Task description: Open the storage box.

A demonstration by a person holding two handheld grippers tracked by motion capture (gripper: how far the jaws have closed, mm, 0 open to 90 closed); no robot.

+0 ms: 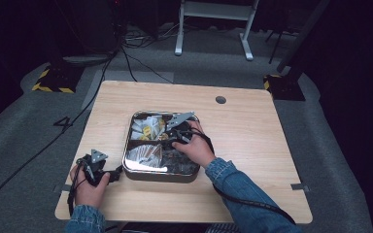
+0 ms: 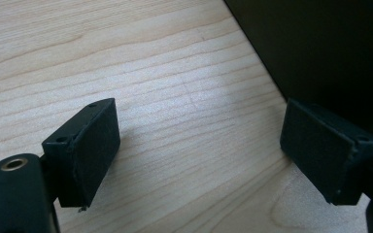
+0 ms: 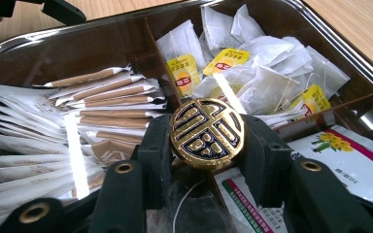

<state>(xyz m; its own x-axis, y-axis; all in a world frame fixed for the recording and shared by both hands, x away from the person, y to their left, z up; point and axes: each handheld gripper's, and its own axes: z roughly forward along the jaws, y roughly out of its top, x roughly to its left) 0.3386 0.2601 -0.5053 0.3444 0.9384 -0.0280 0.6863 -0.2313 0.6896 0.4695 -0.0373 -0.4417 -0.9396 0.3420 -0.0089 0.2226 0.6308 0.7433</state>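
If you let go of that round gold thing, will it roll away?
The gold disc looks flat and round, so on edge it might roll a little, then tip flat. Its foil shines, so it may be slippery in the right gripper. It would likely land on the packets in the tray and stop.

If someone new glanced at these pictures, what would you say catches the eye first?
Probably the round gold-and-black token, clamped between the fingers of the right gripper over the metal tray. Next come the tray's compartments: tea bags with yellow tags at the back, long white and brown sachets beside them. The left gripper rests open on the wooden table, by the tray's near corner.
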